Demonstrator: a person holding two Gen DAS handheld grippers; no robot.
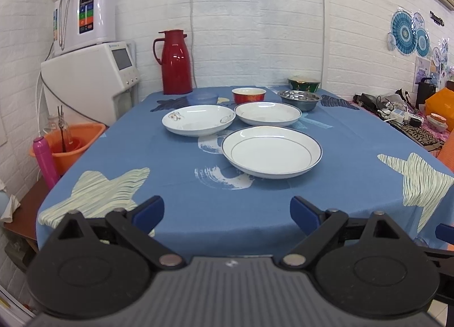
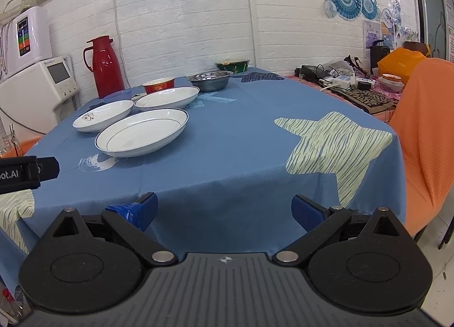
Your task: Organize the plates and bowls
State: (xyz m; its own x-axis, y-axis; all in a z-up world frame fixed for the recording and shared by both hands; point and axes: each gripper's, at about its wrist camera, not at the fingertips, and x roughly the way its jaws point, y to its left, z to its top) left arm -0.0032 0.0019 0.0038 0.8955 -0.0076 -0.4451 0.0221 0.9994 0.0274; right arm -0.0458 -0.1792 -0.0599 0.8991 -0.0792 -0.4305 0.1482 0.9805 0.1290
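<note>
Both hand-held grippers — left [image 1: 227,213], right [image 2: 224,212] — gape empty at the table edge; plates [image 1: 271,151] lie well ahead.

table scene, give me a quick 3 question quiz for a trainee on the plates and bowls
1. True or false: the three white plates are stacked in one pile.
2. Which bowl stands nearest the red thermos? A) steel bowl B) blue plastic bowl C) green and gold bowl
3. Fill in: both grippers, left and right, have their fingers ____.

Key
1. False. The gold-ringed plate, the flower-patterned plate and the blue-rimmed plate lie separately on the tablecloth.
2. B
3. open, holding nothing
</note>
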